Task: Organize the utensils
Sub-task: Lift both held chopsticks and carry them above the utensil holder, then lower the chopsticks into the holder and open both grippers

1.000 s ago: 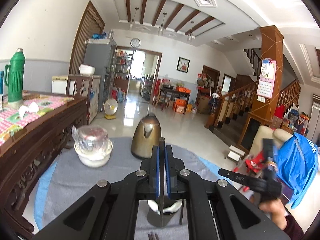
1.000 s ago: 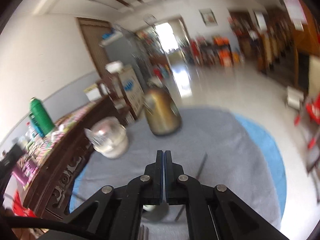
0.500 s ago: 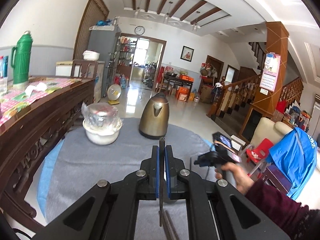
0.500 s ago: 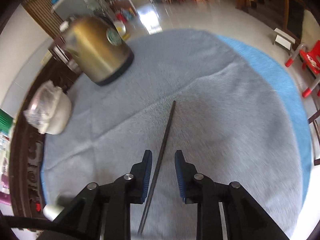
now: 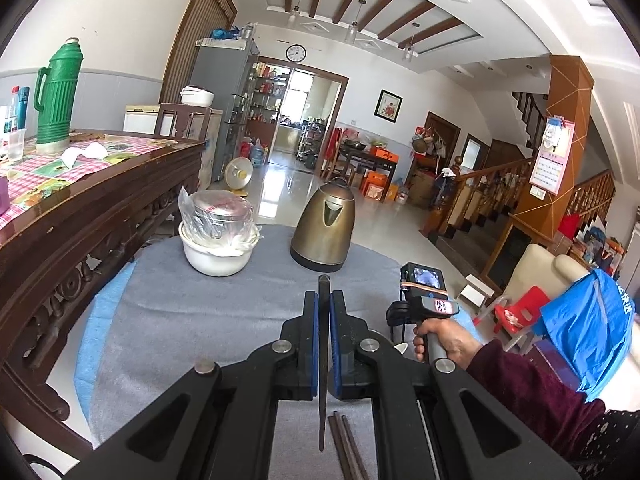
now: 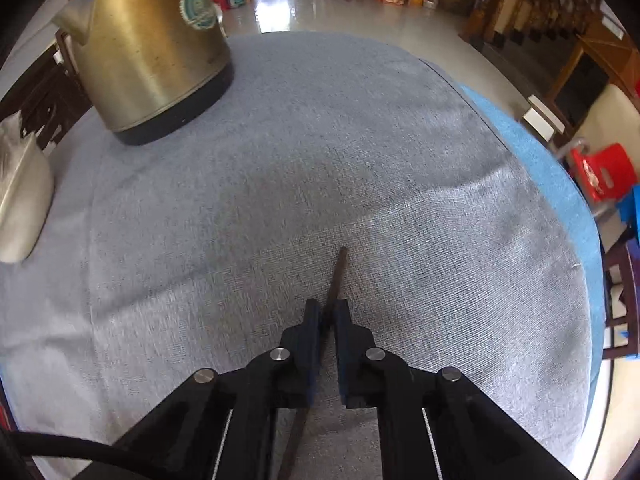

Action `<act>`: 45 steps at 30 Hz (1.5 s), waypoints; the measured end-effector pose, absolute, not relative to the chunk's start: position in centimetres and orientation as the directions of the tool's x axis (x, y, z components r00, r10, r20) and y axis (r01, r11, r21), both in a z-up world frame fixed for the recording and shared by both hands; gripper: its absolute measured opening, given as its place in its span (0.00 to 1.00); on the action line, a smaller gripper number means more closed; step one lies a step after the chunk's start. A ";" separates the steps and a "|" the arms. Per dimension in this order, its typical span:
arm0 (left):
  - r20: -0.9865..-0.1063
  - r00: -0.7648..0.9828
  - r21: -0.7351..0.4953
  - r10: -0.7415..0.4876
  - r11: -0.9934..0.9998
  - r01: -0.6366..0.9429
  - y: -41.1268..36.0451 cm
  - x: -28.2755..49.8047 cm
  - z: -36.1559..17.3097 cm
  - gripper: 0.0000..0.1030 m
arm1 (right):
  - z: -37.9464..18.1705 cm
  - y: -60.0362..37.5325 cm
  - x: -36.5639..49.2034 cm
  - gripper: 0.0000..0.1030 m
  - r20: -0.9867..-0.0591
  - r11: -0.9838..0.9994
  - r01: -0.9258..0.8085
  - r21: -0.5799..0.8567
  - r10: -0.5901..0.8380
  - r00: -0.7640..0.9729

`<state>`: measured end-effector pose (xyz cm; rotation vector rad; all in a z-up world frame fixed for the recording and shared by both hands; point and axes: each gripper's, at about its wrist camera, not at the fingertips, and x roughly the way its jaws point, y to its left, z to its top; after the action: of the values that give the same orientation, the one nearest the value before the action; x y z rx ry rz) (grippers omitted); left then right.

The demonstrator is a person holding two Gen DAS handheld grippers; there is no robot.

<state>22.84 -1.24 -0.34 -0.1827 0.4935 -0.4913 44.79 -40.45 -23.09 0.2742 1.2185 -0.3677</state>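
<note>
Left gripper (image 5: 323,304) clamped on chopstick (image 5: 322,364), carried above pair (image 5: 347,446) on cloth; right gripper (image 6: 328,310) pinches second chopstick (image 6: 336,280) lying on cloth (image 6: 320,160), likely for pickup.

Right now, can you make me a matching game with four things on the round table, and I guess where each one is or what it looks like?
Things:
1. kettle
2. white bowl
3. chopstick in the left gripper
4. tablecloth

Clues:
A. grey, spread over the table
B. brass coloured, with a black base
C. thin and dark, pinched between blue pads
D. holds a metal pot wrapped in clear plastic

Pairs: 1-B, 2-D, 3-C, 4-A
</note>
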 end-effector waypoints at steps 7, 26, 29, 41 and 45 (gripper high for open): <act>-0.379 0.770 -0.281 -0.513 0.857 0.433 -1.6 22.2 1.2 0.05 | -18.1 -41.5 38.4 0.06 -0.858 0.910 0.372 0.183 -0.037 0.512; -0.203 0.819 -0.271 -0.537 0.835 0.480 -6.2 23.5 8.0 0.06 | 3.2 -34.1 26.0 0.05 -0.319 0.961 0.137 0.240 -0.056 0.946; -0.194 0.831 -0.260 -0.521 0.844 0.468 -7.5 24.6 7.7 0.06 | 4.7 -32.9 26.4 0.05 -0.294 0.961 0.106 0.254 -0.028 0.955; -0.324 0.821 -0.276 -0.470 0.877 0.393 -9.8 29.1 1.8 0.06 | 1.3 -29.1 27.1 0.06 -0.390 0.980 0.045 0.193 0.035 0.920; -0.393 0.792 -0.274 -0.468 0.881 0.384 -10.0 29.7 0.2 0.13 | -1.6 -29.1 27.9 0.07 -0.486 0.976 0.019 0.217 0.091 0.869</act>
<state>29.69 -10.05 0.18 -0.1842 0.4696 -0.4611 27.87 -29.07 -1.55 0.2189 0.5165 0.0379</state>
